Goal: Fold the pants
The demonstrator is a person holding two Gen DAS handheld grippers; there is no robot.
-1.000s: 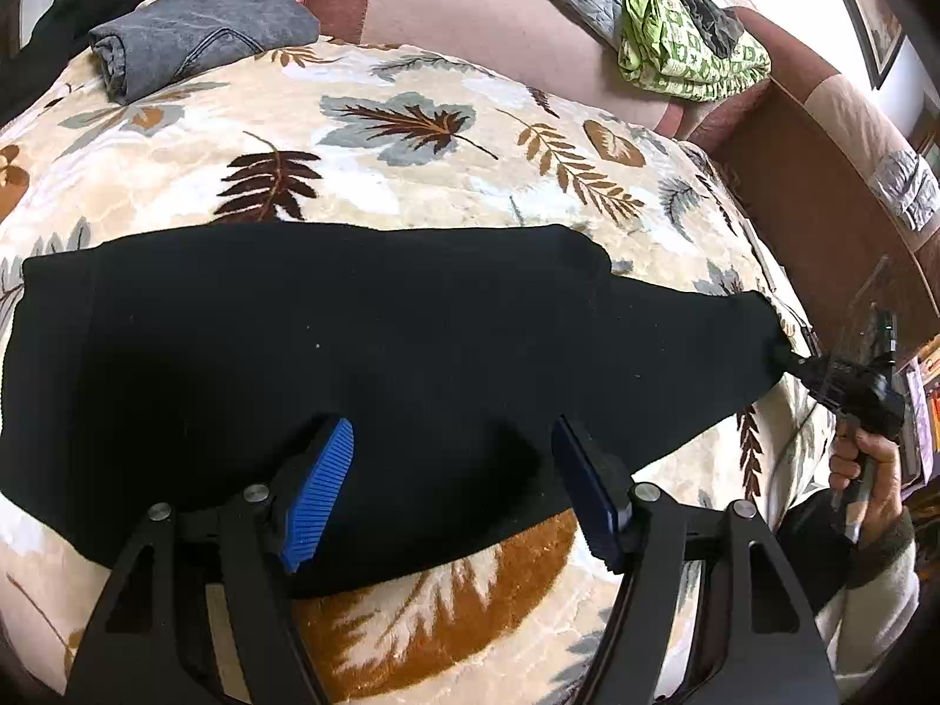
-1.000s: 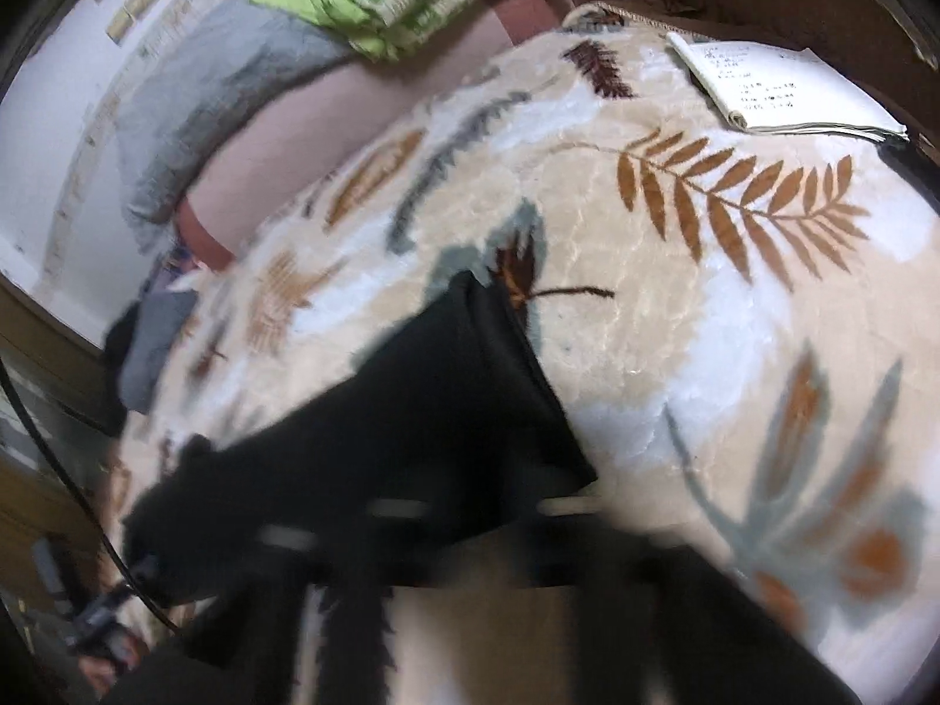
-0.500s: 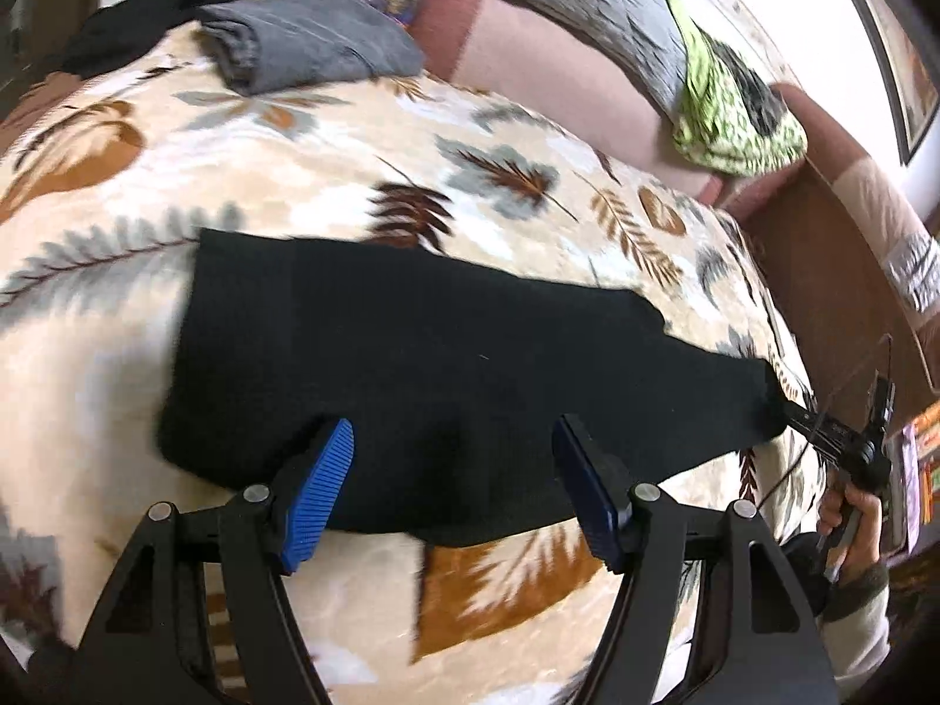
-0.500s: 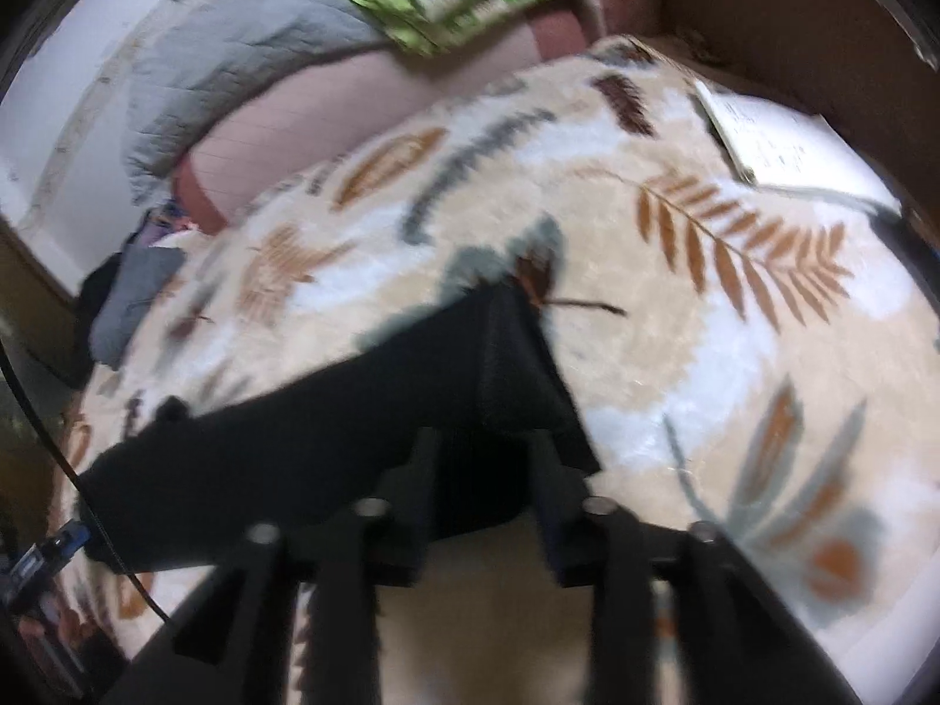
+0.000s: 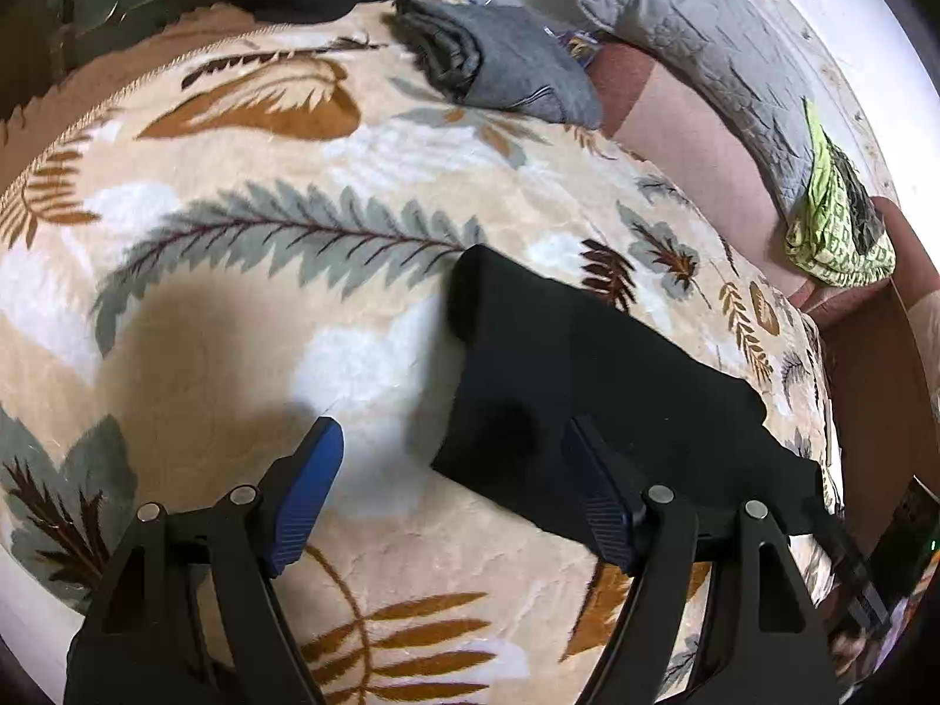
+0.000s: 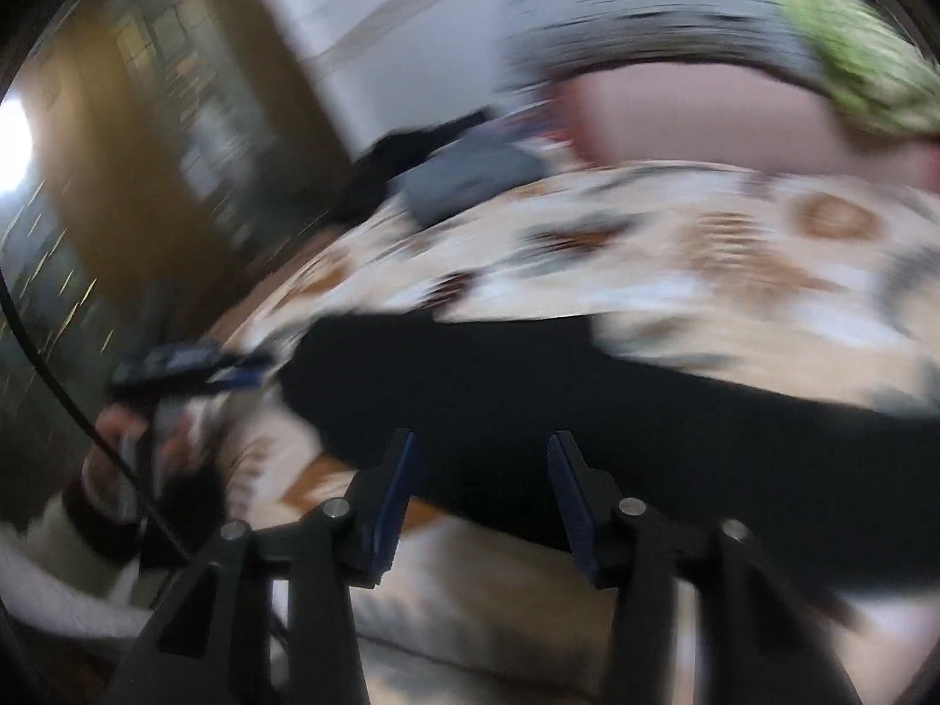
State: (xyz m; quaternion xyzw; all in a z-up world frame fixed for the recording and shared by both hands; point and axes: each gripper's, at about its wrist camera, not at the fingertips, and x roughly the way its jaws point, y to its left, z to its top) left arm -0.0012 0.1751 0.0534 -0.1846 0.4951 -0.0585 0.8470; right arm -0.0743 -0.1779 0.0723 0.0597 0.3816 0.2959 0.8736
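Black pants (image 5: pixel 593 388) flat on leaf-print blanket (image 5: pixel 282 305); left gripper (image 5: pixel 452 487) and right gripper (image 6: pixel 479 499) both spread wide, gripping nothing.

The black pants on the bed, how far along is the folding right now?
Done: the black pants already lie flat on the leaf-print blanket as a long, narrow band. In hand: nothing; the left gripper and right gripper both hover open above the pants, the right view heavily blurred. Left: probably folding the band crosswise into a compact bundle like the gray folded garment further back.
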